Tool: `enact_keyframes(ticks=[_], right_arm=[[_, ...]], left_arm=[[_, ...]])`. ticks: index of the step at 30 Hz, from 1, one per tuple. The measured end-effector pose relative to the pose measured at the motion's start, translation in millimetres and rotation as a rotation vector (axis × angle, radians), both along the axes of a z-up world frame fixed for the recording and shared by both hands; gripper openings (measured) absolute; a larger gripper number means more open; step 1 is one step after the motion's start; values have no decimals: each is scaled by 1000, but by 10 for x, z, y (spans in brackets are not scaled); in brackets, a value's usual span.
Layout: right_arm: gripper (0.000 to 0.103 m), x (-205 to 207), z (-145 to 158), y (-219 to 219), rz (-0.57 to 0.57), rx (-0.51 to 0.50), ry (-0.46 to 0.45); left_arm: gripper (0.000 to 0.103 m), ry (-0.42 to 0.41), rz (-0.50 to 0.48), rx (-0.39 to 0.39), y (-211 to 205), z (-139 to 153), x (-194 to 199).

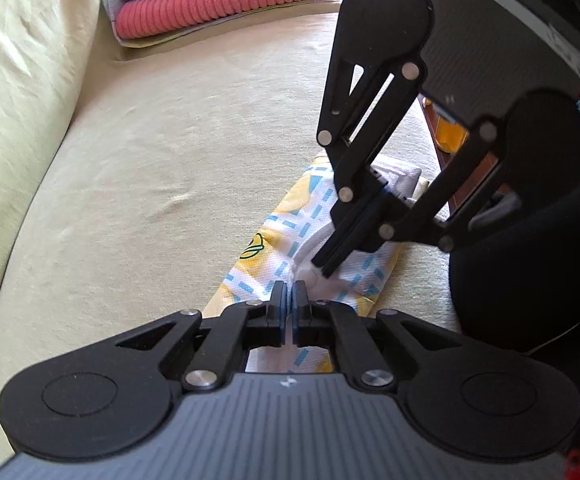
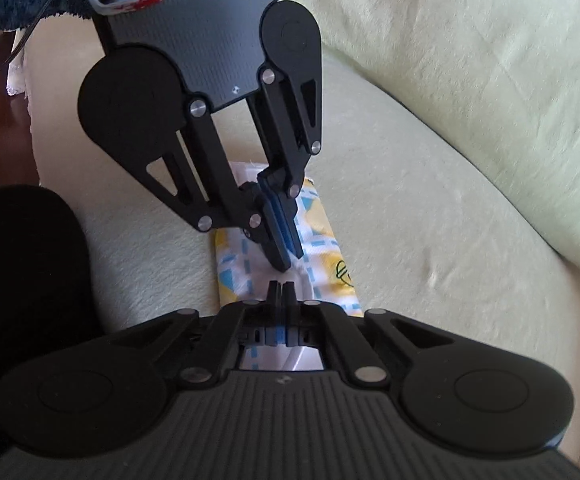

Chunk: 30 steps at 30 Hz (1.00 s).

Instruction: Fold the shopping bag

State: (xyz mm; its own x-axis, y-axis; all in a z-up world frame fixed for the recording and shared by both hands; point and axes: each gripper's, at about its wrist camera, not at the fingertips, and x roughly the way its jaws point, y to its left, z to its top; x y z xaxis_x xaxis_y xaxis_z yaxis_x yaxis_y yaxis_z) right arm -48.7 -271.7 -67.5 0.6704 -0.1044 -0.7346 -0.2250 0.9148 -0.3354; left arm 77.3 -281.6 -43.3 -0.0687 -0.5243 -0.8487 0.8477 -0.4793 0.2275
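Left wrist view, left to right: sofa back cushion [image 1: 18, 80], pale yellow-green, then the wide cream seat [image 1: 170, 160] with a few soft creases. At the far end of the seat a stack of folded towels [image 1: 226, 4], coral under dark teal. Right of centre lies the shopping bag [image 1: 278, 248], already folded down to a narrow strip, white with yellow patches and blue dashes, flat on the seat near its front edge.

Left gripper [image 1: 289, 292] sits over the near end of the bag, fingers pressed almost together, only a sliver between the pads; whether any fabric is pinched I cannot tell. Right gripper [image 1: 326, 270] comes in from the right, fingers clenched tight, tips down on the bag's white middle fold, pressing, not grasping.

Bag looks light, thin, limp woven fabric, slightly slick, likely to spring open when let go. Best hold: pinch a corner or folded edge, pin the crease with the other tips.

Far right: dark clothing, a strip of reddish wood floor [image 1: 470, 184].
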Motion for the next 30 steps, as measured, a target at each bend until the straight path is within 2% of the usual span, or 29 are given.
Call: enact_keyframes(ticks=[5,6,10,14,16,18,21,23,25,30], right_arm=[[0,12,-18,28,-12,-39,2],[0,12,-13,35,-13,-48,0],[0,33,-49,85,-13,-90,0],[2,46,-94,177,-2,-142,3],[2,57,-95,206,-6,-149,9],[3,76,-91,208,-11,-147,16],[3,103,-95,211,-15,-150,22],[3,126,-105,217,-22,-156,24],[3,141,-113,238,-32,-165,30],[3,222,-153,323,-68,-212,49]], left_arm=[[10,9,11,0,-127,-17,50],[15,12,18,-3,-131,-16,57],[17,45,57,-10,-137,1,122],[26,54,77,-9,-160,37,166],[26,53,76,-6,-155,52,175],[13,44,105,-38,-151,98,201],[10,37,146,-53,-406,101,326],[8,27,124,-19,-418,47,300],[0,41,98,-8,-396,-6,251],[0,63,113,-11,-352,-61,254]])
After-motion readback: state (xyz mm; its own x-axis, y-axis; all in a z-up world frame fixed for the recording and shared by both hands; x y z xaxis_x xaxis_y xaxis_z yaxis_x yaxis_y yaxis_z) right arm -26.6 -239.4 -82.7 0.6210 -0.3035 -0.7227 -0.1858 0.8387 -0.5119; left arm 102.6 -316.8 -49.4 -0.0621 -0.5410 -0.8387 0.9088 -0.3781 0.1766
